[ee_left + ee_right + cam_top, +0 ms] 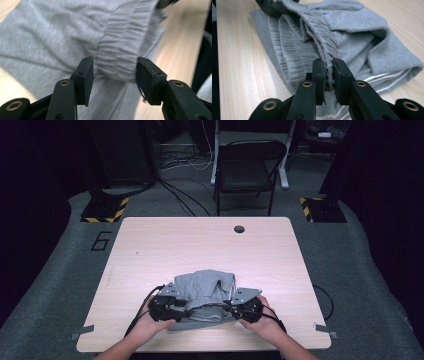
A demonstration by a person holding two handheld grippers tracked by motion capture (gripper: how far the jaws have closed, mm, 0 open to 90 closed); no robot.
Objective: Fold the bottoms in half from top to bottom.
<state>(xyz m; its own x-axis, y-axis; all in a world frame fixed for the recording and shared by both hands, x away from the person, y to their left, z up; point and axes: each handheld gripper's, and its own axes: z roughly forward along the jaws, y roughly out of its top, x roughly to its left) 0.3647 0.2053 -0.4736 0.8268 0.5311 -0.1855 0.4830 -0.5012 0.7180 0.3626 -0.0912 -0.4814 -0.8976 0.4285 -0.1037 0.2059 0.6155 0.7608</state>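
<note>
Pinching the grey garment's (352,37) gathered waistband, your right gripper (328,72) holds it tight; your left gripper (115,72) straddles the same band, jaws apart.

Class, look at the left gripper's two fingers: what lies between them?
In the left gripper view, the gathered elastic waistband of the grey garment lies between the left gripper fingers, which stand apart and are not pressing it.
</note>
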